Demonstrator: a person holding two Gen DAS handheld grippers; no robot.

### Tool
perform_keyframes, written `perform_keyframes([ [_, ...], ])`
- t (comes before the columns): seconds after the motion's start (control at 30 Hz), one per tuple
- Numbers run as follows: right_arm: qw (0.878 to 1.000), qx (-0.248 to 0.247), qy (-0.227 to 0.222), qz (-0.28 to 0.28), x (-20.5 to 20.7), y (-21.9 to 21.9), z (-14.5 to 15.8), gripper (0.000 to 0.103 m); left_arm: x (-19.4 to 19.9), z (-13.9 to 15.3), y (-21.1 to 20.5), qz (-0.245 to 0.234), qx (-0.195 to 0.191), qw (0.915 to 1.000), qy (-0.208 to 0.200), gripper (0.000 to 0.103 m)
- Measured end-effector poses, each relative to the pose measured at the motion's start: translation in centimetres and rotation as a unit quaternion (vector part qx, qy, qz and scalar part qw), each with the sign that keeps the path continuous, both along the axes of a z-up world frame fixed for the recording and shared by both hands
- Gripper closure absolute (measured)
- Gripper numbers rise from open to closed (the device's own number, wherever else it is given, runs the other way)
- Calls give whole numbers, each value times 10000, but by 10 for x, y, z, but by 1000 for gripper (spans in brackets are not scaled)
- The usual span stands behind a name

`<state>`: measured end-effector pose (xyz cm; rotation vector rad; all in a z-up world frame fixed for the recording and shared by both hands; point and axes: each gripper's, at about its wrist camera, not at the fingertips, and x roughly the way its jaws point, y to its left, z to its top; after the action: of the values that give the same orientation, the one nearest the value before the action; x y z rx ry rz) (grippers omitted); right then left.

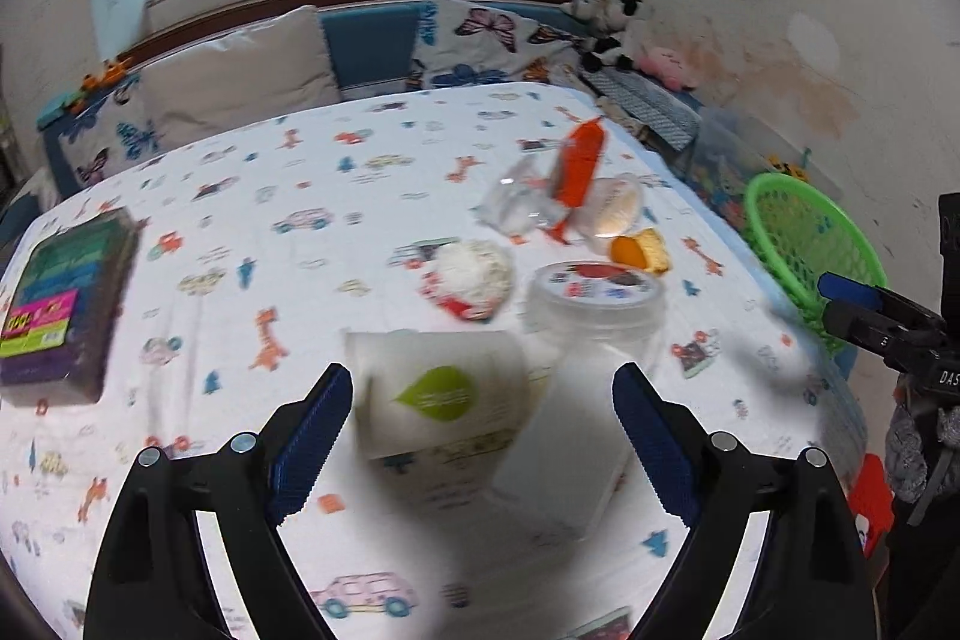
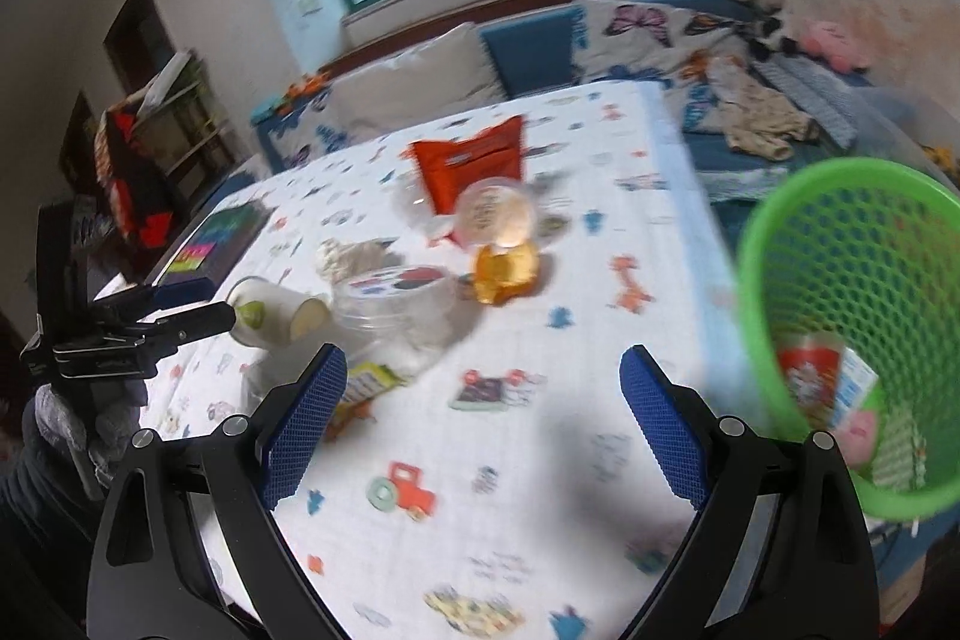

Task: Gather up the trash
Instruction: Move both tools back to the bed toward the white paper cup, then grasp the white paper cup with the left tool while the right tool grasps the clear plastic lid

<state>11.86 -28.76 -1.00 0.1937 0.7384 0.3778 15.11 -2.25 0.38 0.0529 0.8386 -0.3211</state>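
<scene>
Green basket (image 2: 852, 316) at table edge, bare cloth (image 2: 540, 460) under spread right gripper (image 2: 483, 430)

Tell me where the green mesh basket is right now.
The green mesh basket stands at the table's right edge, large at the right of the right wrist view, beside the right gripper, with cartons inside.

White letters "DAS", cut off at the frame edge, stand on the black body of the right gripper (image 1: 852, 301). Print on the paper cup (image 1: 441, 394), clear jar (image 1: 597, 304) and book (image 1: 60, 304) is too blurred to read.
</scene>
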Motion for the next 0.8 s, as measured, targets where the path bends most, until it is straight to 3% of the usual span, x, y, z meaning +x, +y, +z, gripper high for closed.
perform_keyframes([
  [0.13,9993,-140,57,333,21,27,-4,11,7,-4,21,229,-165,9996,76,17],
  [0.3,9973,-301,161,649,45,54,-9,11,19,-12,43,355,-487,9979,223,25],
  [0.43,9956,-449,263,776,61,70,-15,11,26,-19,50,280,-717,9964,365,26],
  [0.8,9916,-697,581,924,92,100,-34,11,37,-33,46,-84,-814,9953,519,28],
])
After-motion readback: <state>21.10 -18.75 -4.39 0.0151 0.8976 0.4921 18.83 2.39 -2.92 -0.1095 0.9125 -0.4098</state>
